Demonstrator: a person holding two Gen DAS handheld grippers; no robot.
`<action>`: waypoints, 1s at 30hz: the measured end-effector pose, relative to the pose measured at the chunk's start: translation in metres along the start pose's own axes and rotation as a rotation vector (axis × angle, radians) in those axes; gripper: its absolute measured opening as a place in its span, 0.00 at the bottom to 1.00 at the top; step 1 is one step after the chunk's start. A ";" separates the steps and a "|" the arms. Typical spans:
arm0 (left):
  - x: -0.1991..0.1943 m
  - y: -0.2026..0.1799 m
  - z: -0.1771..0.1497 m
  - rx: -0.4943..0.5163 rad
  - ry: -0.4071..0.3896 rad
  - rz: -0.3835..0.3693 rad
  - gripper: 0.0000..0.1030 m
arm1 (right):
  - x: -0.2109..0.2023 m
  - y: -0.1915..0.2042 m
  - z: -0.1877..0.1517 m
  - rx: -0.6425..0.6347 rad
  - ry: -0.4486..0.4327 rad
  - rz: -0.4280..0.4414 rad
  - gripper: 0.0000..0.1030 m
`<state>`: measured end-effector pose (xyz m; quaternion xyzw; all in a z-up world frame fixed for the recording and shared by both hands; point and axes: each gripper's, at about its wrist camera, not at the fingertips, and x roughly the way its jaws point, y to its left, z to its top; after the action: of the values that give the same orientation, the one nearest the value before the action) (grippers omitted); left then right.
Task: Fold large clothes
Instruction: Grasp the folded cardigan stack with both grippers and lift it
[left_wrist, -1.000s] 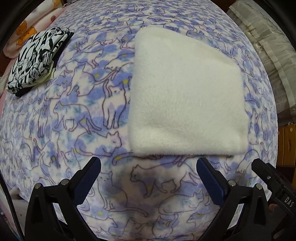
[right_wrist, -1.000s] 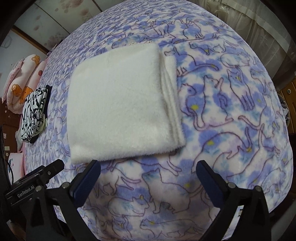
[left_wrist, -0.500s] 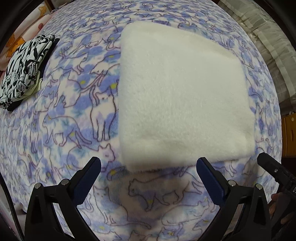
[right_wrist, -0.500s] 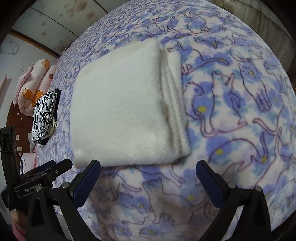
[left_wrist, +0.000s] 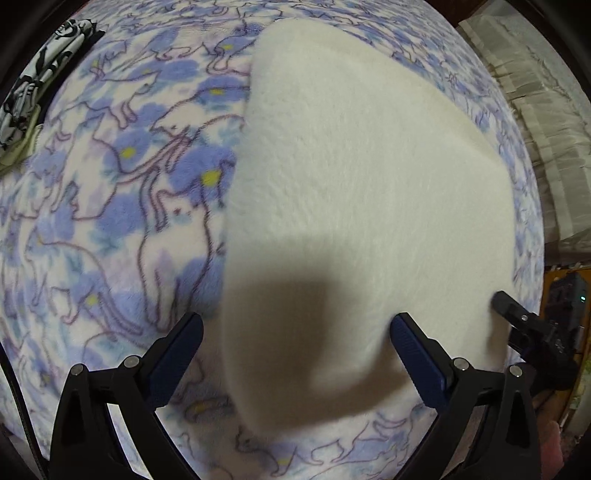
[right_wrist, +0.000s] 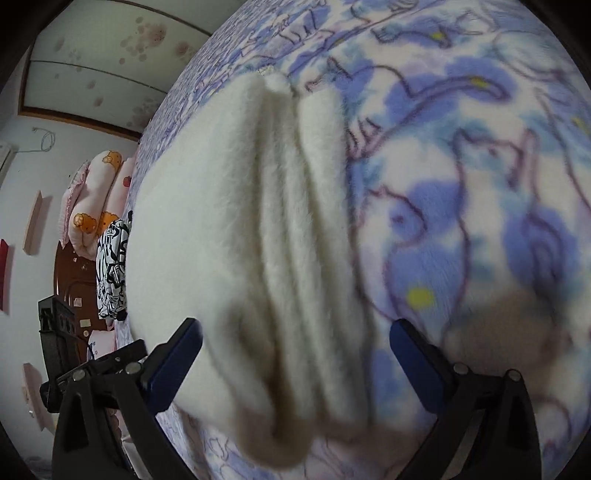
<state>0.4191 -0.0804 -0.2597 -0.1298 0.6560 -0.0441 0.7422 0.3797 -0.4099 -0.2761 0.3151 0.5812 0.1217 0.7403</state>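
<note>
We see a folded white fleece garment (left_wrist: 362, 192) lying flat on a bedspread (left_wrist: 110, 206) printed with blue cats. Our left gripper (left_wrist: 295, 343) hovers over its near edge, jaws wide apart, holding nothing. Our right gripper (right_wrist: 295, 350) is also spread open, its jaws straddling the garment's stacked layers at the near right corner. A folded black-and-white garment (right_wrist: 110, 269) lies far left, near pink pillows (right_wrist: 96, 199).

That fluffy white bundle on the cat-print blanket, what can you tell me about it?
The white garment looks like soft cream fleece, folded into a thick flat square. The right view shows its stacked layers along one edge. It lies on the cat-print blanket; both open tongs straddle its near corners, and a shadow falls on it.
</note>
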 end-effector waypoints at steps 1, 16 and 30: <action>0.002 0.001 0.003 0.001 -0.001 -0.015 0.98 | 0.005 0.000 0.005 -0.013 0.007 0.013 0.98; 0.050 0.021 0.038 0.065 0.039 -0.334 1.00 | 0.052 0.005 0.048 0.030 0.079 0.243 0.98; 0.081 0.004 0.055 -0.128 0.092 -0.341 1.00 | 0.060 0.007 0.055 0.041 0.107 0.190 0.85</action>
<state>0.4840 -0.0881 -0.3332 -0.2838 0.6595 -0.1332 0.6833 0.4502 -0.3896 -0.3119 0.3770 0.5896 0.1962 0.6869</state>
